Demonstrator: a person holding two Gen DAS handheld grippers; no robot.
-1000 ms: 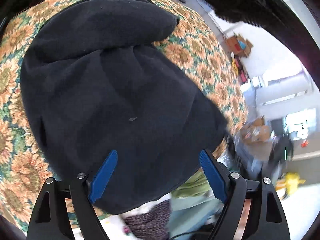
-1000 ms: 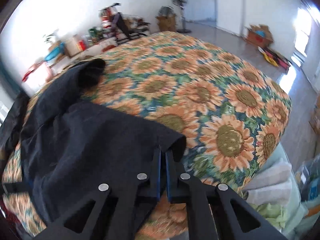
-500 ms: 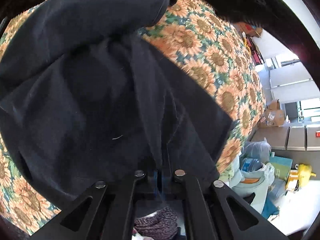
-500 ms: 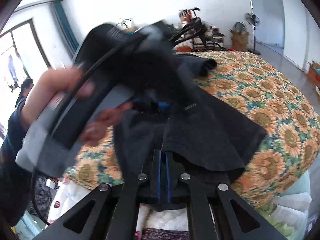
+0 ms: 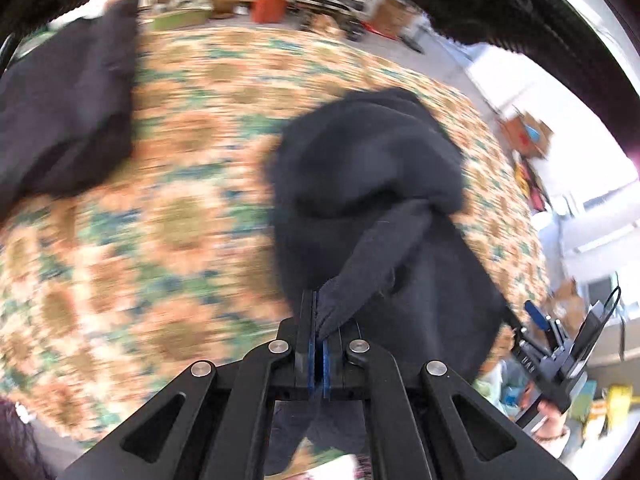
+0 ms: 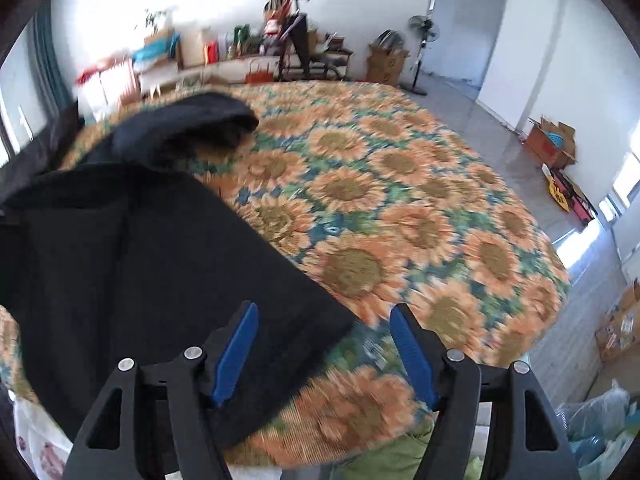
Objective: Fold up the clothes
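Note:
A black garment (image 5: 372, 200) lies bunched on the sunflower bedspread (image 5: 180, 220). My left gripper (image 5: 317, 300) is shut on a fold of its cloth, which rises in a ridge from the jaws. In the right wrist view the same garment (image 6: 140, 260) spreads flat at the left, with a rolled sleeve end (image 6: 208, 120) at the back. My right gripper (image 6: 324, 344) hangs over the garment's near corner. Its jaws are opening and the blue pads (image 6: 236, 356) do not press the cloth.
A second dark cloth (image 5: 60, 120) lies on the bed's far left. Shelves with clutter (image 6: 224, 52) and a fan (image 6: 422, 32) line the far wall. Cardboard boxes (image 6: 554, 144) stand on the floor at the right. Bags of clothes (image 6: 600, 428) sit by the bed's near edge.
My left gripper shut on the black garment and swung sideways with it. My right gripper let go of the garment's corner and its jaws spread apart.

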